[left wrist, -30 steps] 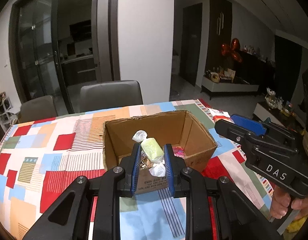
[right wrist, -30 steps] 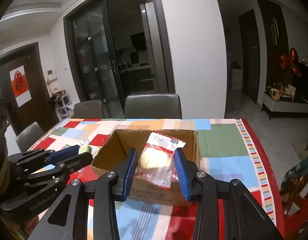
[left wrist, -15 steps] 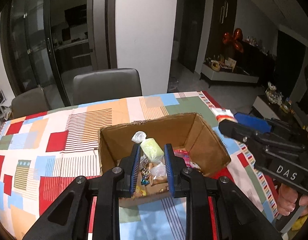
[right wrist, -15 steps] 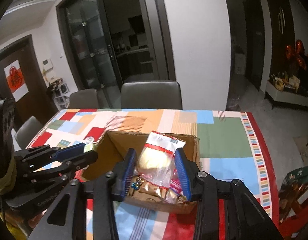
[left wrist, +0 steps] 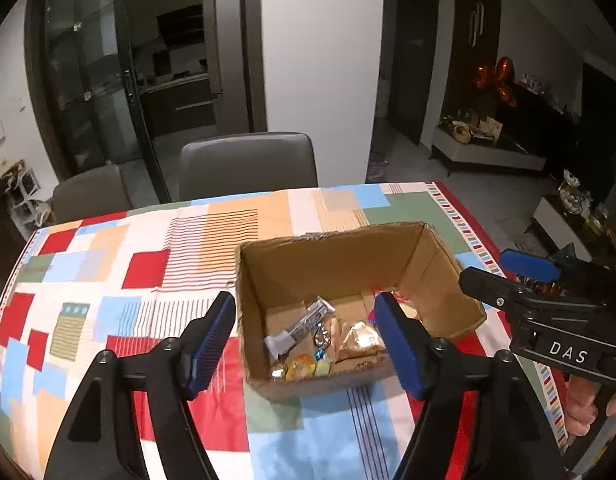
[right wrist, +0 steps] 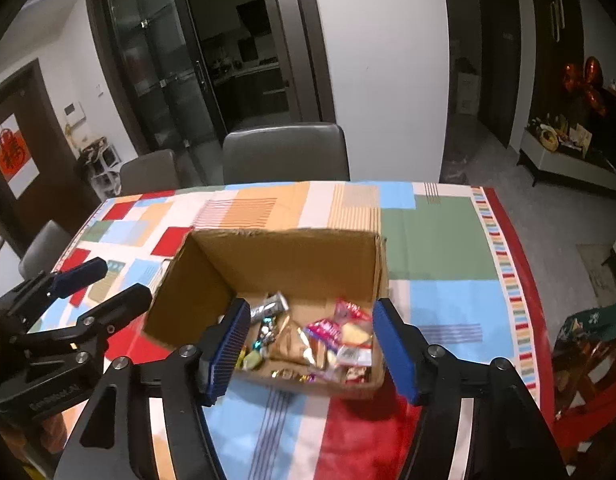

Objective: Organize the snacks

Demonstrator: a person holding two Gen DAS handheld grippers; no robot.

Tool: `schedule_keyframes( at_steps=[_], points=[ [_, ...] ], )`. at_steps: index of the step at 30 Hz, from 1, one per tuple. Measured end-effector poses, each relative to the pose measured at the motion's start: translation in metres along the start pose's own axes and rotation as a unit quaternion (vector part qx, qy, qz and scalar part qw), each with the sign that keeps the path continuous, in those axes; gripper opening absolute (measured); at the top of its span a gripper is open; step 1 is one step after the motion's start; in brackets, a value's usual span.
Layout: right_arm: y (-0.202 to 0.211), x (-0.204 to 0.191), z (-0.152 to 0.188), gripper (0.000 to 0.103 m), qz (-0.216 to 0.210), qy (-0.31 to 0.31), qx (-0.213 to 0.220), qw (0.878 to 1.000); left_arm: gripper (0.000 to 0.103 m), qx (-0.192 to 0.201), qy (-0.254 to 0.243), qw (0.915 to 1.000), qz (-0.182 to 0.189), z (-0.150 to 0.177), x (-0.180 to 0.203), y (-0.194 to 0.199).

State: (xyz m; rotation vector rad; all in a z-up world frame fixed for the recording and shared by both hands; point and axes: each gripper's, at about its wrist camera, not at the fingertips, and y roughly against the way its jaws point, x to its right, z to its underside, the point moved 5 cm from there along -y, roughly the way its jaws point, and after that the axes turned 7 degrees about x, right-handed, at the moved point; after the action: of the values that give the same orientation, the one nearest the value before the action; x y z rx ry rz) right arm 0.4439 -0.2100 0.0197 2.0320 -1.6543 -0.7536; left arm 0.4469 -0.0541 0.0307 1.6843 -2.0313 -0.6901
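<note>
As both pairs of jaws are opening with nothing between them, the left gripper [left wrist: 306, 340] no longer holds its green candy and the right gripper [right wrist: 306, 346] no longer holds its clear packet. Both snacks were released over the cardboard box [left wrist: 331, 256], so they now probably lie among the wrapped snacks [right wrist: 327, 336] inside, on the patchwork tablecloth [left wrist: 108, 280]. On the right gripper's body I read "DAS".

1 open cardboard box [right wrist: 276, 256] sits on 1 patchwork tablecloth [right wrist: 439, 240]. 3 grey chairs show: 1 [right wrist: 284, 152] behind the table, 1 [right wrist: 148, 172] beside it, 1 [right wrist: 44, 246] at the left. 2 grippers, left gripper [left wrist: 304, 340] and right gripper [right wrist: 308, 344]. The wrapped snacks [right wrist: 327, 340] lie too jumbled to count.
</note>
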Motion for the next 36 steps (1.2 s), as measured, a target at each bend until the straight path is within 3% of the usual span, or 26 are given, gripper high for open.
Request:
schedule_keyframes(
  at_steps=[9, 17, 22, 26, 36],
  points=[
    [0.038, -0.007, 0.017, 0.070, 0.006, 0.007, -0.009, 1.000, 0.089, 0.001, -0.002, 0.9996, -0.027, 0.018, 0.002, 0.039],
    [0.081, -0.013, 0.039, 0.074, 0.008, 0.013, 0.005, 1.000, 0.099, 0.037, -0.014, 0.9981, -0.047, 0.037, 0.010, 0.087],
    [0.108, -0.016, 0.056, 0.074, 0.009, 0.015, 0.021, 1.000, 0.102, 0.065, -0.027, 0.9954, -0.065, 0.051, 0.016, 0.116],
    [0.132, -0.015, 0.074, 0.080, 0.022, 0.018, 0.047, 0.998, 0.103, 0.085, -0.027, 0.9935, -0.071, 0.068, 0.020, 0.140],
    [0.174, -0.014, 0.118, 0.083, 0.051, 0.030, 0.090, 0.994, 0.103, 0.107, -0.018, 0.9904, -0.085, 0.108, 0.026, 0.179]
  ],
)
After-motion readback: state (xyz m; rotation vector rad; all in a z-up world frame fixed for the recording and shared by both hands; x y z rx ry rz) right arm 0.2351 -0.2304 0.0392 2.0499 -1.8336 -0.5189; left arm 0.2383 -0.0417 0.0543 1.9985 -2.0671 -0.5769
